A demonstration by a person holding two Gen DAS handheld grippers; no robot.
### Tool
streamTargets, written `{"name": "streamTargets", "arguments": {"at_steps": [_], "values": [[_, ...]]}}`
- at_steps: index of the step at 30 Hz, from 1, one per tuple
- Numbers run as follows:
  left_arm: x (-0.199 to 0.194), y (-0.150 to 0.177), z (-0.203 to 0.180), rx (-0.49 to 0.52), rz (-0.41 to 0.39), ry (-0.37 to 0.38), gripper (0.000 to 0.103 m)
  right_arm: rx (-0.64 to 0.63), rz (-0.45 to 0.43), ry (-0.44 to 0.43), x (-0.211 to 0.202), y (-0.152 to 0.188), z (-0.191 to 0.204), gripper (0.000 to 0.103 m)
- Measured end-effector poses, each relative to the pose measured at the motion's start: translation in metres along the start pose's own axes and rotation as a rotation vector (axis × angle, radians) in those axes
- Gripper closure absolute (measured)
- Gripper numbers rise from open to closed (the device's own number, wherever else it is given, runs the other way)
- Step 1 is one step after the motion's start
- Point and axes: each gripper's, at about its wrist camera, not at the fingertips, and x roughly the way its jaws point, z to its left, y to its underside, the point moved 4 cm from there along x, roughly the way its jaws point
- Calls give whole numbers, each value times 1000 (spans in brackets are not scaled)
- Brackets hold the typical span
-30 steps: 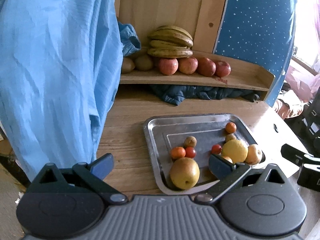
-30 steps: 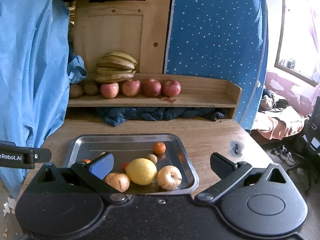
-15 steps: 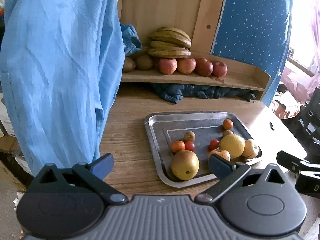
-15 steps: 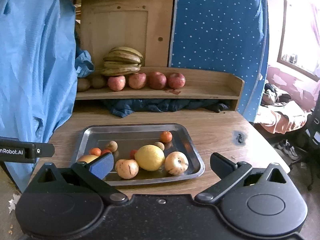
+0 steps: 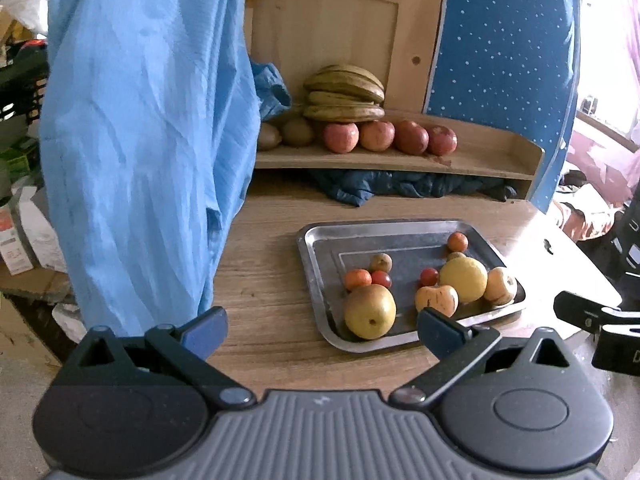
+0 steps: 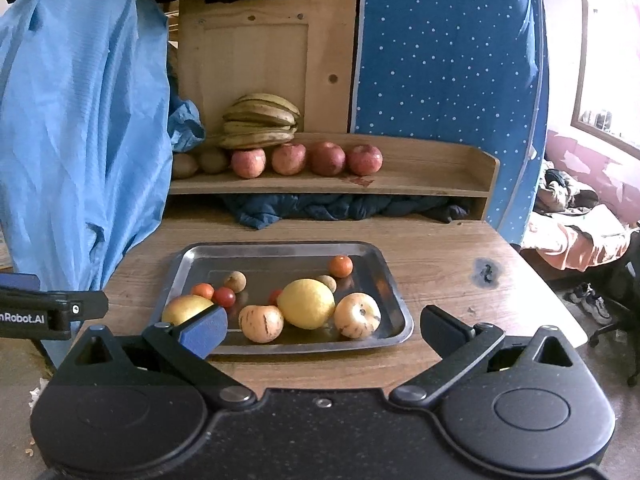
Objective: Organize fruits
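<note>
Presently I am holding both tools back from the near edge of the wooden table [image 6: 432,256], neither one touching any fruit. The left gripper [image 5: 322,326] is standing released, its blue-padded jaws spread wide with nothing between them; the right gripper [image 6: 324,326] is likewise standing open and empty.

The fruit awaiting sorting is lying in the shallow rectangular steel tray [image 6: 280,247] on the table, just ahead of both tools. I am noting in it a large round yellow citrus [image 6: 306,303], a yellow-green pear-like fruit [image 5: 370,311] at the near left corner, a pale streaked round fruit [image 6: 261,323], a pale apple-like fruit with its stem end showing [image 6: 357,315], and several small orange and red fruits [image 5: 367,279] scattered toward the left and back.

Behind the tray, the raised wooden shelf [image 6: 432,188] is carrying fruit in order: a stacked bunch of brownish-yellow bananas [image 6: 260,121], a row of four red apples [image 6: 306,159] touching side by side, and two brown kiwi-like fruits [image 6: 199,162] at the left end. I am judging this grouping by kind to be the pattern being followed, with the right part of the shelf bare for further rows.

The open, withdrawn stance is, in my judgement, a stance for choosing the next piece. A large light-blue cloth [image 5: 140,120] is hanging at the left, crowding the shelf's left end; I am flagging it as a likely snag on that side.
</note>
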Motion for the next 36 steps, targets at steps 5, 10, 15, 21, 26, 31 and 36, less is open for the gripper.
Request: {"name": "streamTargets", "arguments": {"at_steps": [5, 10, 15, 21, 26, 31, 36], "values": [[-7, 6, 0, -9, -5, -8, 0, -5, 11, -14, -4, 7, -1, 1], [-14, 12, 6, -36, 0, -28, 0, 5, 17, -14, -6, 10, -2, 1], [-17, 15, 9, -54, 4, -39, 0, -5, 16, -24, -8, 12, 1, 1], [-18, 18, 7, -54, 7, -41, 0, -11, 17, -29, -10, 13, 3, 1], [-21, 19, 5, -44, 2, -39, 0, -10, 16, -29, -11, 13, 2, 1], [-23, 20, 4, -43, -3, -39, 0, -7, 14, -28, -13, 15, 3, 1], [-23, 20, 4, -45, 0, -40, 0, -8, 14, -30, -13, 15, 2, 1]]}}
